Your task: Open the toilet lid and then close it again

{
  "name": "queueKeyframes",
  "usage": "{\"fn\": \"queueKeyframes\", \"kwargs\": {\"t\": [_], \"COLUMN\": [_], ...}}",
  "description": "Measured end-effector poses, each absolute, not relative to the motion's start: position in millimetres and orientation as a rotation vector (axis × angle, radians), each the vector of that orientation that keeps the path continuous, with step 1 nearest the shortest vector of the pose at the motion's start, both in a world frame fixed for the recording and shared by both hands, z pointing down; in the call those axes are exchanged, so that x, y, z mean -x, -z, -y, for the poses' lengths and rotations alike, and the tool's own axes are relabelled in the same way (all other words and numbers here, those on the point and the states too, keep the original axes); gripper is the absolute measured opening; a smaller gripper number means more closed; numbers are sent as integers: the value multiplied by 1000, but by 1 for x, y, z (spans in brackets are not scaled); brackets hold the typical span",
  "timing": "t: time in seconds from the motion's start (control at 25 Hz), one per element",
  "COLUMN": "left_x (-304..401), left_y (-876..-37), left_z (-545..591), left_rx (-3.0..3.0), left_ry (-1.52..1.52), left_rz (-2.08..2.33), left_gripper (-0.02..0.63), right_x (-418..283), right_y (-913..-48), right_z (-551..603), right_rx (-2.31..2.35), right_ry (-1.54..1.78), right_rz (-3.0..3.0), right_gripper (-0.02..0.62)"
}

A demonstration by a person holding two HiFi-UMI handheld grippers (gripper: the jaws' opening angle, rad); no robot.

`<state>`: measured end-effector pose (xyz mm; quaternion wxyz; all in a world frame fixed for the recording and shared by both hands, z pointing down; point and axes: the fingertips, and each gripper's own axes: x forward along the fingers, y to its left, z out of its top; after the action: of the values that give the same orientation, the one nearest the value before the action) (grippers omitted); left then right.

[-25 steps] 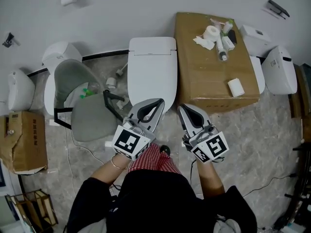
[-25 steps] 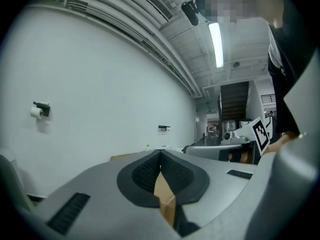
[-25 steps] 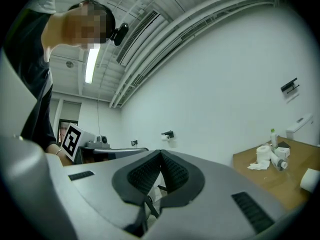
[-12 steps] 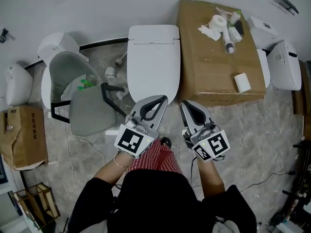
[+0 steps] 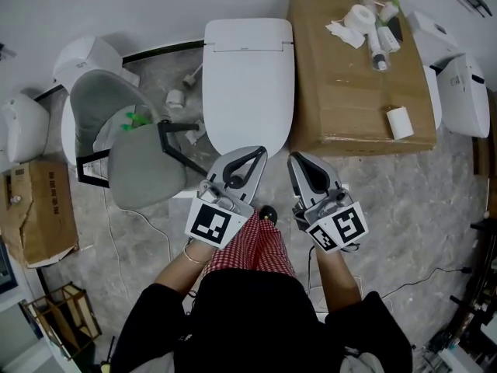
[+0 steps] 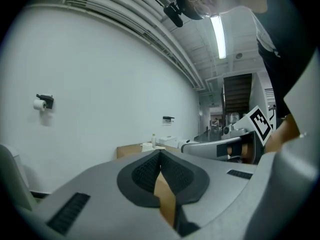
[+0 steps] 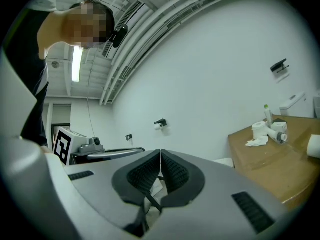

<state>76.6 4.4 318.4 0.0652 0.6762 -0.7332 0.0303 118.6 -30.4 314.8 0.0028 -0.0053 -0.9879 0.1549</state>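
Bright, even light; fisheye-warped gripper views, dark corners

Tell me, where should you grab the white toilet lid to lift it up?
Take the toilet lid by its rounded front edge, coming from the near side. Its hinge lies at the far end by the wall, so the front probably swings up easiest.

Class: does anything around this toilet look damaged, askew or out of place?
The small cardboard box at far left looks torn at its top. A loose roll-like part lies on the floor left of the closed toilet. On the big box, tubes and paper rolls lie jumbled.
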Motion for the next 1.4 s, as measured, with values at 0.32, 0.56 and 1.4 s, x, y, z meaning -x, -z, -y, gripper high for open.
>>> {"fn": "queueKeyframes", "kwargs": {"t": [0.32, 0.56, 1.4], "left_x": [-75, -70, -63], "left_y": [-351, -377, -471], "left_z": [-2, 1, -3], "left_rx": [-2031, -2013, -1902], "left_ry": [-107, -106, -89], "left_rz": [2176, 2168, 2111], "left_gripper": [3, 4, 3], "right_x": [-108, -100, -84], "right_y": [-351, -378, -469], "right_z": [31, 31, 16], "right_rx": [-21, -27, -20], "right_ry": [-522, -512, -544], "right_rz": [3040, 3003, 2883], "right_gripper": [20, 21, 21]}}
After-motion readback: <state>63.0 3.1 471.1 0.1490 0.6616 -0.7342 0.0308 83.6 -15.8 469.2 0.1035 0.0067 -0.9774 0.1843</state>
